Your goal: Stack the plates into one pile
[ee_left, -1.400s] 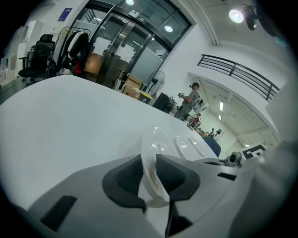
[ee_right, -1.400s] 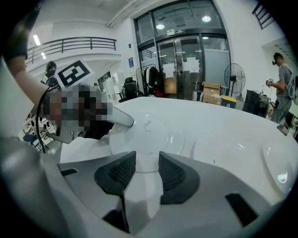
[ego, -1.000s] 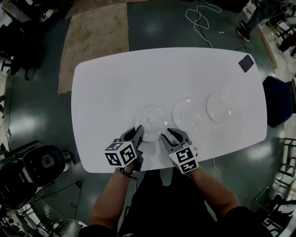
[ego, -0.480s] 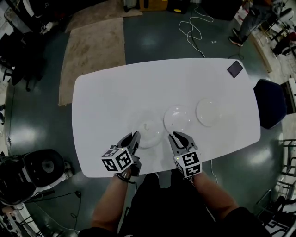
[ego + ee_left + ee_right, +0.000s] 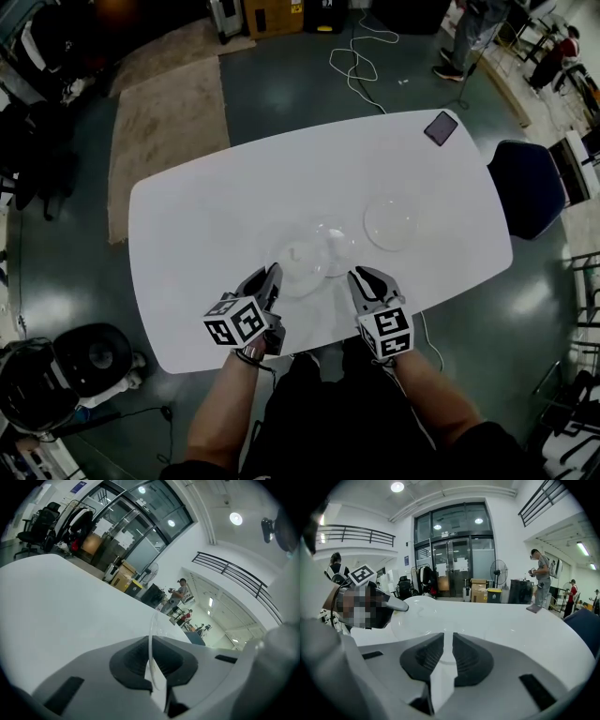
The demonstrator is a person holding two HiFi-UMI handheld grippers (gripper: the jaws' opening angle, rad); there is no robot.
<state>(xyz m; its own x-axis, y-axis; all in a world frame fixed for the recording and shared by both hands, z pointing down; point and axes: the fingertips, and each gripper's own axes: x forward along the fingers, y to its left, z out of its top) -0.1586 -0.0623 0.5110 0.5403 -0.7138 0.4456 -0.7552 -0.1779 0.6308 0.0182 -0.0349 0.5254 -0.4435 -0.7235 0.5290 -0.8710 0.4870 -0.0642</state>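
Left gripper (image 5: pixel 273 276) pinches a clear plate (image 5: pixel 300 262) by its rim

Clamped on the near rim, probably to carry it onto the next clear plate (image 5: pixel 337 239) at the middle of the white table (image 5: pixel 202 225); right gripper (image 5: pixel 362 277), jaws just closing to a slit, grasps nothing visible; no legible writing.

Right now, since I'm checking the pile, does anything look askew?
Yes: the clear plate held by the left gripper overlaps only the edge of the middle plate, off-centre. The third plate lies apart, unstacked.
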